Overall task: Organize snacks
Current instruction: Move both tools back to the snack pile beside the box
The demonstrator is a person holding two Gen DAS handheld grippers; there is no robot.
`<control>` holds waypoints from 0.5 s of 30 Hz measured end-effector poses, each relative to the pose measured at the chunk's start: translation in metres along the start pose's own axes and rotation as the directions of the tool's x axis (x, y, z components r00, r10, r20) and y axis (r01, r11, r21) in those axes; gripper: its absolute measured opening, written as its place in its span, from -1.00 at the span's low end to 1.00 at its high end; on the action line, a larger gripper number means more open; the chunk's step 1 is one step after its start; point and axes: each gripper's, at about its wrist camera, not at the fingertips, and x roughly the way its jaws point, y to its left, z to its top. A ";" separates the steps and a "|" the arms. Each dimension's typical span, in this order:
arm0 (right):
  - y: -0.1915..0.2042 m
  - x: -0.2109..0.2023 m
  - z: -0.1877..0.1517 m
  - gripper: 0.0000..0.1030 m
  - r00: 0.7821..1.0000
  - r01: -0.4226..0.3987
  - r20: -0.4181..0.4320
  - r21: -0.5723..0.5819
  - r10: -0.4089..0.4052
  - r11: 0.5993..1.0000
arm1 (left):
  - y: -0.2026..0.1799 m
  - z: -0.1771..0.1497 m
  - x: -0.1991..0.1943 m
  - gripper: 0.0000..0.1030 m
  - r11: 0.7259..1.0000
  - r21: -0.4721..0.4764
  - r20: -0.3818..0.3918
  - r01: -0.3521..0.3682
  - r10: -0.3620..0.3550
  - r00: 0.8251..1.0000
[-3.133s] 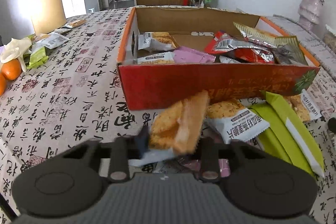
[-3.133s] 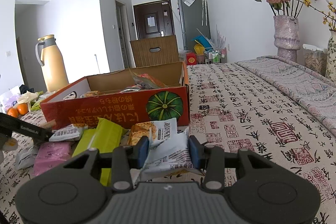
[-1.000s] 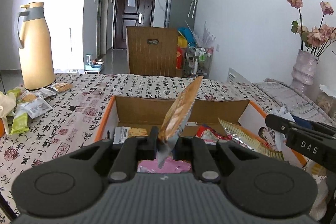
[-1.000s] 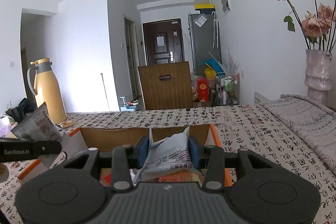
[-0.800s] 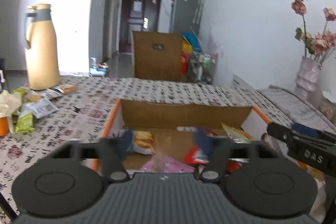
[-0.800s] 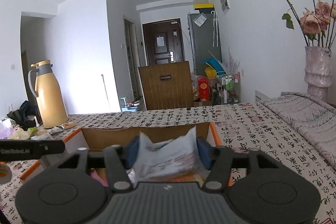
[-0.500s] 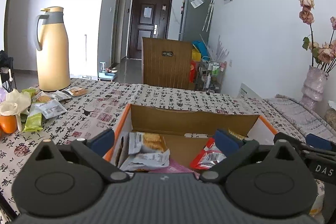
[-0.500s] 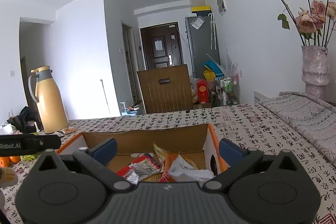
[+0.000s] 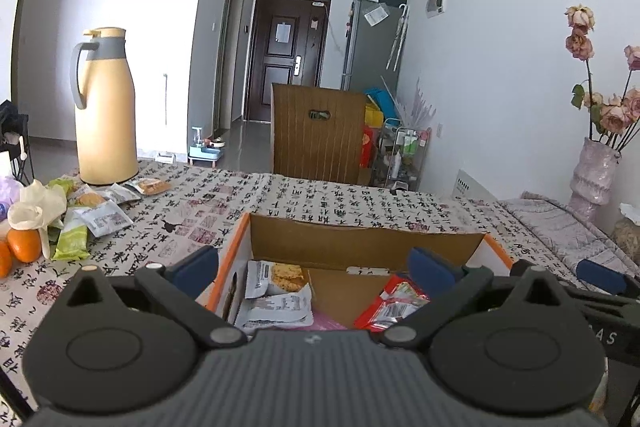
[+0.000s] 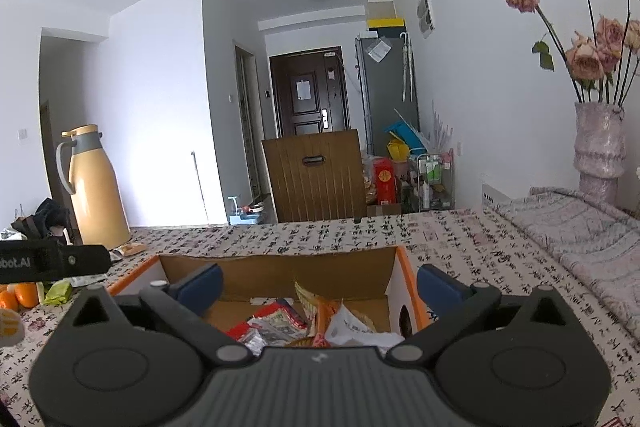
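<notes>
Both grippers hang over the open cardboard box (image 9: 362,237) on the patterned tablecloth (image 9: 312,199). The left gripper (image 9: 314,263) has its jaws spread wide with nothing between them, and so does the right gripper (image 10: 318,281). Snack packets lie inside the box: a white cracker packet (image 9: 276,277) towards the left, a red packet (image 9: 394,307) towards the right. More packets (image 9: 100,219) sit near the yellow thermos (image 9: 105,107).
</notes>
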 end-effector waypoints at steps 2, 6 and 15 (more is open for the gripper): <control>0.001 -0.006 0.002 1.00 1.000 0.001 0.006 0.000 -0.001 1.000 | -0.001 0.001 -0.005 1.00 1.000 0.006 0.005 -0.001 0.001 1.000; 0.003 -0.020 0.003 1.00 1.000 0.002 0.010 -0.003 -0.002 1.000 | -0.002 0.002 -0.019 1.00 1.000 0.005 0.011 0.000 0.000 1.000; 0.004 -0.052 0.002 1.00 1.000 -0.004 0.013 -0.003 0.004 1.000 | 0.002 -0.007 -0.046 1.00 1.000 0.014 0.010 0.003 -0.003 1.000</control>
